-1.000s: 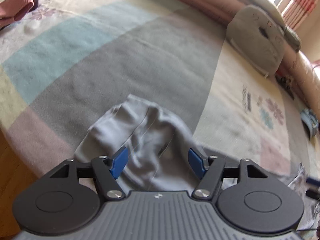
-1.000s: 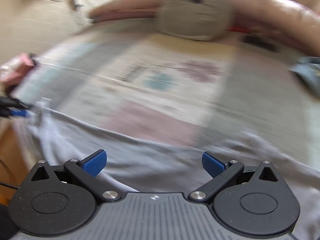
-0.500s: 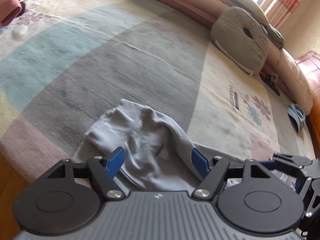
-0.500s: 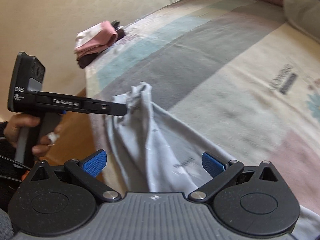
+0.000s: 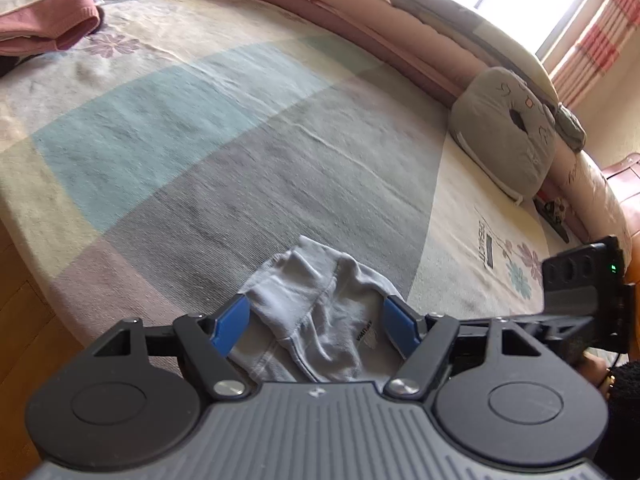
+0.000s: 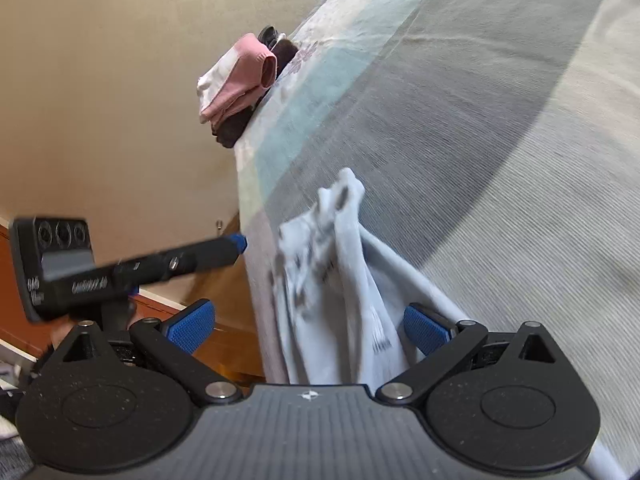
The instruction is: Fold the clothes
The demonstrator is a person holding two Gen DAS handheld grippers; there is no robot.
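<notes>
Near the bed's (image 5: 248,148) front edge, on the grey band of the patchwork cover: a crumpled pale grey garment (image 5: 320,320), bunched into ridges, small printed label facing up. Left tongs (image 5: 316,330) spread wide, blue pads either side of the cloth, gripping nothing; whether the pads touch the fabric cannot be told. Right tongs (image 6: 306,330) likewise spread wide and empty, the same garment (image 6: 340,280) rising in a peaked fold between and beyond the pads. Seen from the right wrist: the left tool's black body out over the bed edge, blue tip just beside the garment, apart from it. Seen from the left wrist: the right tool's body at the right margin, green light lit, with a dark sleeve (image 5: 624,400) below. Far corner: folded pink clothes (image 6: 240,76) stacked on something dark. Far side: grey cushion (image 5: 500,132) against rolled pink bedding (image 5: 360,12).
</notes>
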